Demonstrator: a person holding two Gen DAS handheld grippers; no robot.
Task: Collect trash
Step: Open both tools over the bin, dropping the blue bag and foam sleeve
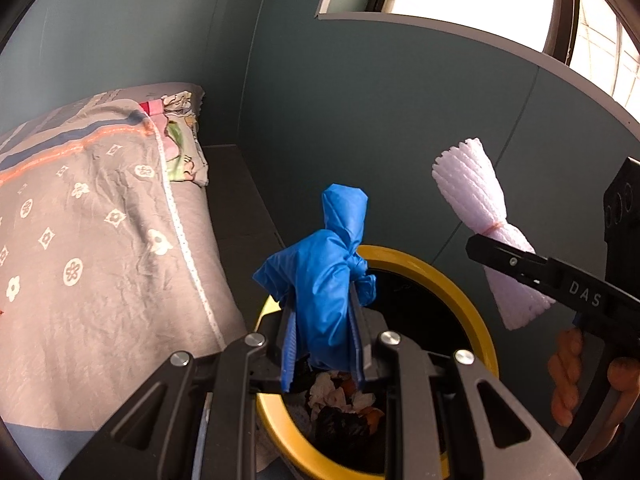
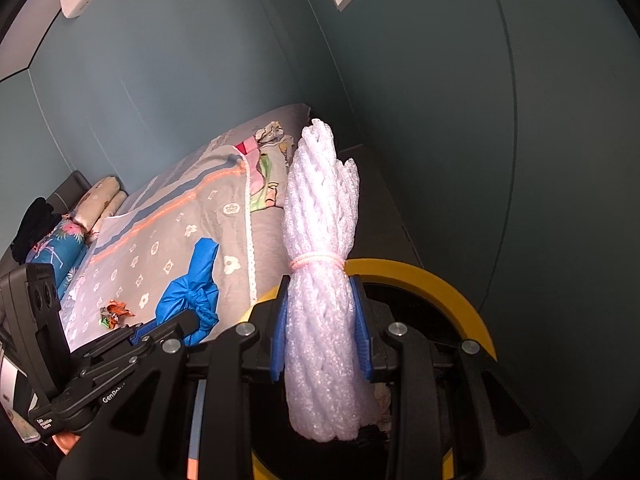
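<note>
Bin [image 1: 472, 304] interior mostly hidden behind both tools' linkages.

My left gripper [image 1: 324, 344]: blue glove [image 1: 320, 272]. My right gripper [image 2: 322, 340]: white foam net [image 2: 320, 280], pink band. Bin [image 1: 452, 280] rim yellow. Bedspread [image 1: 100, 240] grey, white flowers, orange stripe.

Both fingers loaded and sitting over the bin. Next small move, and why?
Probably open the left gripper first: its blue bag hangs right above the yellow-rimmed bin, with trash already visible inside. The right gripper, holding the white foam bundle, looks over the opening too and could follow.
</note>
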